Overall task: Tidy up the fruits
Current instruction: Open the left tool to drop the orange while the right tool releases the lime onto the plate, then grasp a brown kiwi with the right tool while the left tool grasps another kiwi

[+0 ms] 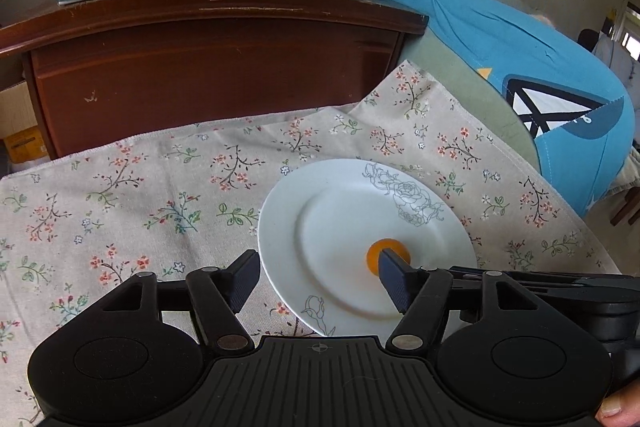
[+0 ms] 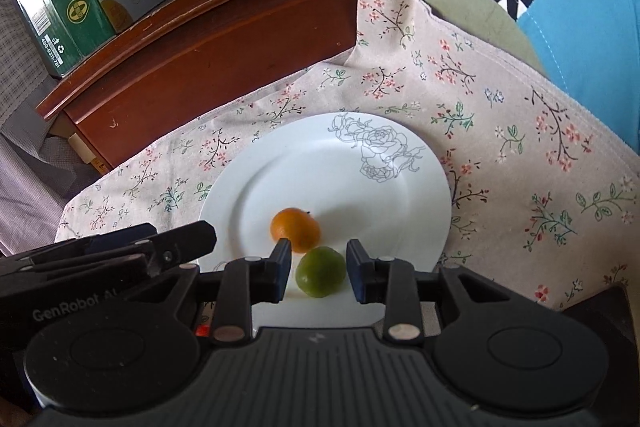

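Floral cloth (image 2: 500,99) over the bench, white plate (image 2: 320,163) on it. Left gripper (image 1: 320,277) over the plate's near-left rim, jaws wide apart, empty. Right gripper (image 2: 319,273) low, jaws apart around the lime (image 2: 320,277), not touching. Orange (image 2: 295,229) on the plate, touching the lime.

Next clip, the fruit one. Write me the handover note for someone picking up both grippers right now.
Left gripper: open, empty, over the near-left rim of the white plate.
Right gripper: open, its fingers either side of the green fruit, not clamping it.
Orange fruit and green fruit lie side by side on the plate, on the floral cloth.
Done: both visible fruits plated.
Left: no other fruit in view; check the surroundings.
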